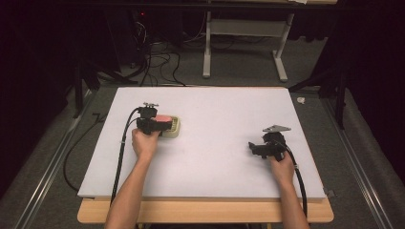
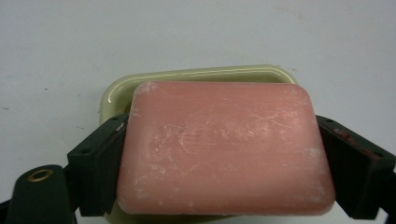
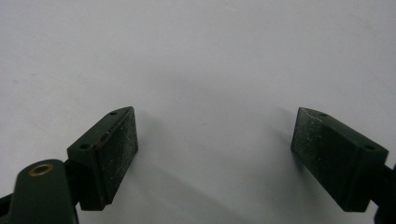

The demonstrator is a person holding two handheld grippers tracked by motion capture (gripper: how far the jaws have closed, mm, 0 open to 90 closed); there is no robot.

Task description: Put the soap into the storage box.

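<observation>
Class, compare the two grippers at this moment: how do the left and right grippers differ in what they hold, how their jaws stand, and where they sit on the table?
The left gripper has its jaws pressed on both ends of the pink soap bar; the right gripper holds nothing, with its jaws spread wide. The left gripper is at the pale green soap dish, while the right gripper is over bare white table. Both have black jaws and a person's hand holding them.

one soap bar (image 2: pixel 224 149), one soap dish (image 2: pixel 196 74), two claws
</observation>
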